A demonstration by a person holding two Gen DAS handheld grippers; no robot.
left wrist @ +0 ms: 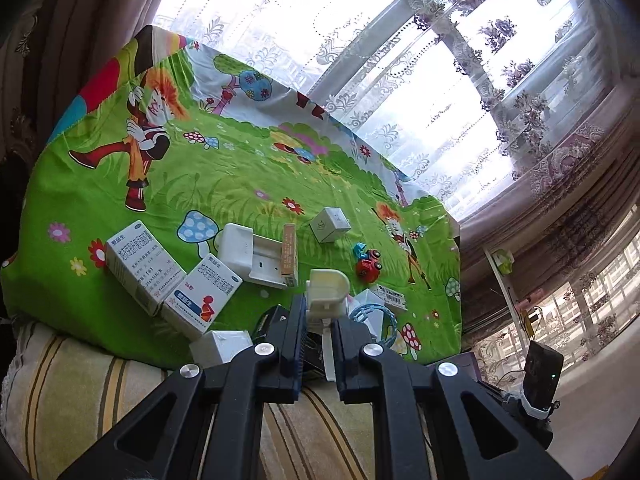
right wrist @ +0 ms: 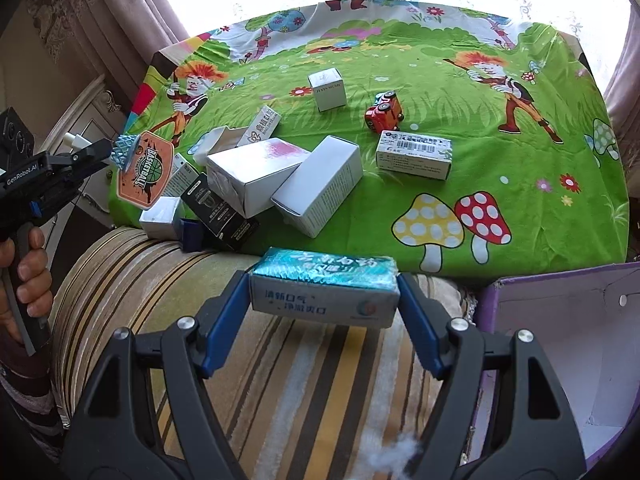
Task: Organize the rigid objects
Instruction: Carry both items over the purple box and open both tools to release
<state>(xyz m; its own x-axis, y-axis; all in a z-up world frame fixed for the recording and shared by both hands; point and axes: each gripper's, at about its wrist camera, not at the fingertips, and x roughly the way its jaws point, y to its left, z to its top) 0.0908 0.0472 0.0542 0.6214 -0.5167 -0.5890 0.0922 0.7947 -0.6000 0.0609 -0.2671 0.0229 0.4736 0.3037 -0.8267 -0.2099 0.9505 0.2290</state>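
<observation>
**Boxes off the cloth – both grippers loaded**

Boxes and toys lay scattered over the green cloth point(right wrist: 460, 92), and both grippers carried something. The right gripper point(right wrist: 324, 300) had its blue pads point(right wrist: 224, 320) pressed against the ends of a teal box point(right wrist: 324, 288) – held crosswise, clear of the cloth, over the striped cushion point(right wrist: 280, 380). Just to its right stood the purple box point(right wrist: 560, 320), open.

The left gripper point(left wrist: 320, 320) was clamped tight on a white plastic piece point(left wrist: 326, 292), which stuck up between its fingers. In the right view that gripper showed at the far left, a hand point(right wrist: 24, 272) around its handle, the white piece poking out beside the basketball hoop toy point(right wrist: 144, 168).

On the cloth: two white cartons point(right wrist: 288, 176) leaned together near the front edge, a black box point(right wrist: 218, 212) at their left, a barcode box point(right wrist: 414, 154) to their right. Farther back sat a small white cube point(right wrist: 327, 89) and a red toy car point(right wrist: 382, 112), tipped over.
</observation>
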